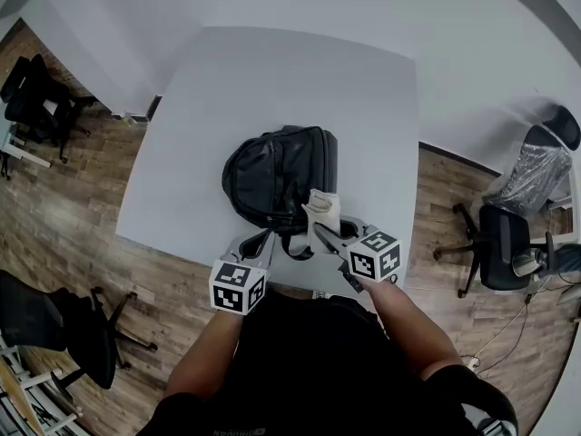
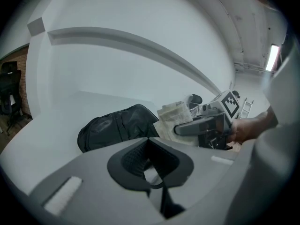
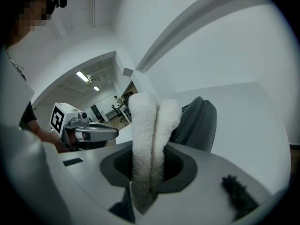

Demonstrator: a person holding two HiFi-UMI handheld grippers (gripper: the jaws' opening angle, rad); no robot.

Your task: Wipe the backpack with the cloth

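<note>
A black backpack (image 1: 280, 175) lies on the white table (image 1: 272, 71), near its front edge. My right gripper (image 1: 324, 232) is shut on a folded cream cloth (image 1: 322, 211), which stands up from the jaws against the backpack's near right side. In the right gripper view the cloth (image 3: 150, 125) fills the jaws (image 3: 149, 168), with the backpack (image 3: 197, 123) just behind. My left gripper (image 1: 265, 242) sits at the backpack's near edge, by a strap loop. Its jaws (image 2: 151, 165) look shut with nothing between them; the backpack (image 2: 117, 125) and the cloth (image 2: 173, 114) lie beyond.
Black office chairs stand on the wood floor at the far left (image 1: 41, 98), the near left (image 1: 64, 325) and the right (image 1: 504, 243). White walls border the table's far side. My body is close to the table's front edge.
</note>
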